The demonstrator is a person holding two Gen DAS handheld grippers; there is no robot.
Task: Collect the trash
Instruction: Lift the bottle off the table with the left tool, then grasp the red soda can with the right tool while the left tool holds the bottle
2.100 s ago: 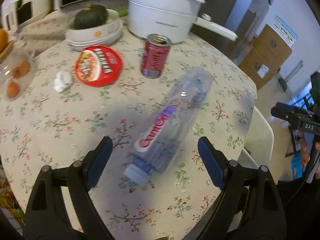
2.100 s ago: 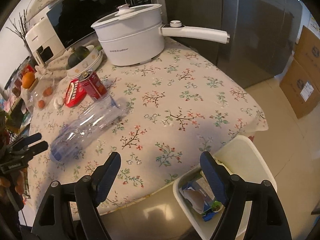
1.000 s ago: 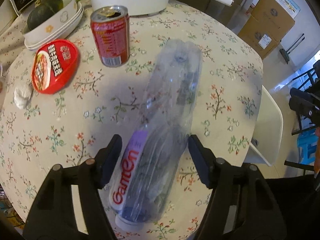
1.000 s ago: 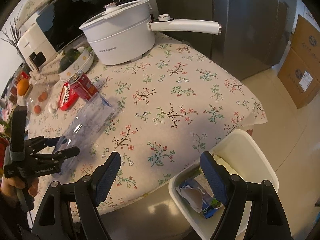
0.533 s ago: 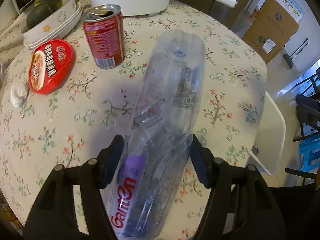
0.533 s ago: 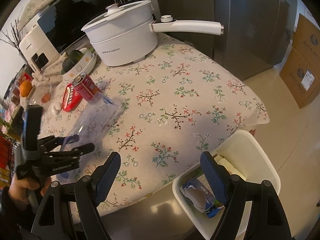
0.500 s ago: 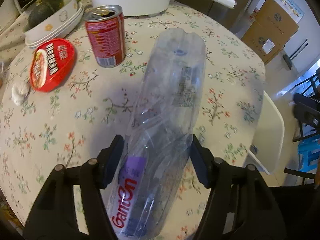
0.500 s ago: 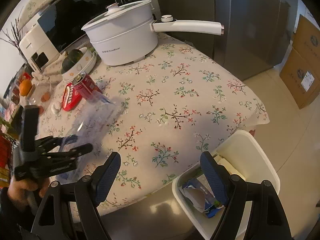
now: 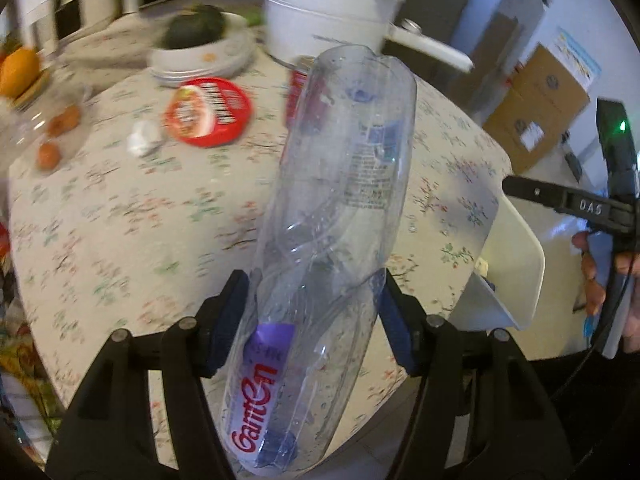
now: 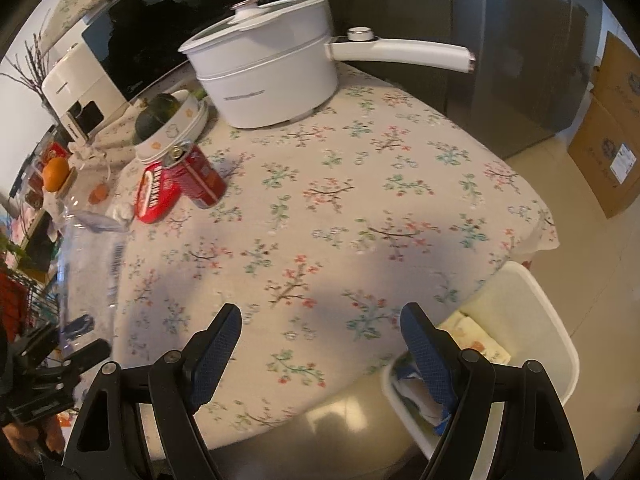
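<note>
My left gripper (image 9: 311, 284) is shut on a clear, crushed plastic bottle (image 9: 340, 200) near its labelled neck end, and holds it tilted up off the floral tablecloth (image 9: 120, 220). The right wrist view shows that bottle (image 10: 92, 272) at the far left, above the left gripper (image 10: 60, 356). My right gripper (image 10: 322, 314) hangs open with nothing between its fingers, over the table's near edge beside the white trash bin (image 10: 532, 312). A red can (image 10: 196, 176), a red lid (image 10: 154, 192) and a crumpled tissue (image 9: 144, 142) lie on the table.
A white pot (image 10: 264, 76) with a long handle stands at the back, next to stacked bowls holding a dark squash (image 10: 160, 116). The bin (image 9: 524, 264) holds paper scraps. Cardboard boxes (image 10: 612, 140) sit on the floor at right.
The left gripper has risen with the bottle, whose far end now stands clear of the table. The view has swung toward the bin. The right gripper shifted slightly and stays open.
</note>
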